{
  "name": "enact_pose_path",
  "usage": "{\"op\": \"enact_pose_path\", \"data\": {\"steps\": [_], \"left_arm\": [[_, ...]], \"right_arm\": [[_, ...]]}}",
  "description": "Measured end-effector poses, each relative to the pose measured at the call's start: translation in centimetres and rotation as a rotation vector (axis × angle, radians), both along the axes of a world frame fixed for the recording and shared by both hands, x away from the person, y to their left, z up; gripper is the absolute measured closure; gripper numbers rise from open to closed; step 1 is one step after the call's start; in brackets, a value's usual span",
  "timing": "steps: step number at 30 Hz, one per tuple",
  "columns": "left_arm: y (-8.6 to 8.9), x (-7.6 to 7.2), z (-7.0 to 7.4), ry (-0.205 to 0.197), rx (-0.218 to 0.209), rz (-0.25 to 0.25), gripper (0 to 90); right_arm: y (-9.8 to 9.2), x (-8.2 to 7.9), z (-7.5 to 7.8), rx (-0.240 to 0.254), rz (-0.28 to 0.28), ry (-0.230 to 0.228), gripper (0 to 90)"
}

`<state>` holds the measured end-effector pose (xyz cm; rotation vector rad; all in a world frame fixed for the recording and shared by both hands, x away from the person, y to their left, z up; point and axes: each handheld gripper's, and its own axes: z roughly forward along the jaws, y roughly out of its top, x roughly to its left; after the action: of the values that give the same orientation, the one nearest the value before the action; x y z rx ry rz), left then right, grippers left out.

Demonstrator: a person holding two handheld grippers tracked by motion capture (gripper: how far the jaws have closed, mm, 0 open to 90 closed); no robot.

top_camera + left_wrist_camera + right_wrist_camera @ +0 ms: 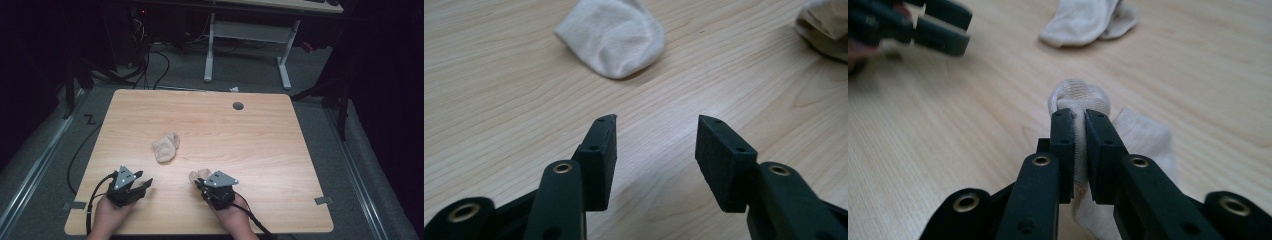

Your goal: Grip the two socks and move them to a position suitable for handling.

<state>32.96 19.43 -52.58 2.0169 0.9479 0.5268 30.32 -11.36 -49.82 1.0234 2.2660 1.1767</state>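
A beige sock (166, 146) lies crumpled near the middle of the wooden table (260, 140); in the left gripper view that sock (614, 37) sits ahead of the jaws. My right gripper (196, 181) is shut on a second beige sock (1079, 95), whose fabric is pinched between the pads (1079, 120) while the rest hangs below. The held sock's bunched end (201, 174) pokes out toward the table's centre. My left gripper (145, 184) rests low over the front left of the table, jaws open (656, 125) with bare wood between them.
A round grey cable hole (238, 105) sits near the table's far edge. Beyond the table stands another desk on white legs (209, 50), with cables (150, 60) on the floor. Grey tape marks (324, 200) lie at the front corners.
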Motion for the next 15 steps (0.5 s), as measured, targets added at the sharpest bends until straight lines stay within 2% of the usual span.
{"op": "enact_pose_path", "data": {"steps": [2, 4, 5, 7, 8, 9, 10, 11, 12, 13, 15], "left_arm": [[-0.7, -0.2, 0.1, 0.005, -0.007, -0.022, 50.9], [-2.2, -0.5, 0.3, 0.023, -0.012, -0.061, 50.2], [-2.2, -0.5, 0.3, 0.023, -0.012, -0.061, 50.2], [-4.7, -1.0, 0.3, 0.046, -0.016, -0.118, 50.4], [-4.7, -1.0, 0.3, 0.046, -0.016, -0.118, 51.6], [-6.0, -1.3, 0.5, 0.034, -0.008, -0.137, 56.1], [-7.0, -1.7, 0.6, 0.012, -0.002, -0.157, 56.1], [-8.0, -1.9, 0.7, -0.013, 0.013, -0.182, 69.5], [-9.0, -2.1, 0.9, -0.032, 0.022, -0.190, 69.5], [-10.7, -1.9, 1.0, -0.029, 0.009, -0.211, 76.6], [-12.7, -1.5, 1.1, -0.016, -0.017, -0.213, 80.9]], "right_arm": [[-0.7, 0.2, 0.6, 0.026, -0.007, -0.014, 83.7], [-1.5, 0.6, 1.1, 0.041, -0.020, -0.021, 83.6], [-1.7, 0.7, 1.2, 0.040, -0.022, -0.026, 83.6], [-2.1, 1.1, 1.2, 0.038, -0.026, -0.032, 83.5], [-2.1, 1.1, 1.2, 0.038, -0.026, -0.032, 83.5], [-2.4, 1.3, 1.2, 0.044, -0.030, -0.038, 83.5], [-2.4, 1.3, 1.2, 0.044, -0.030, -0.038, 83.5], [-2.8, 1.5, 1.1, 0.067, -0.035, -0.044, 83.5], [-2.8, 1.5, 1.1, 0.067, -0.035, -0.044, 83.5], [-3.3, 1.6, 1.0, 0.099, -0.043, -0.046, 83.5], [-3.7, 1.6, 0.8, 0.130, -0.051, -0.049, 83.5]]}}
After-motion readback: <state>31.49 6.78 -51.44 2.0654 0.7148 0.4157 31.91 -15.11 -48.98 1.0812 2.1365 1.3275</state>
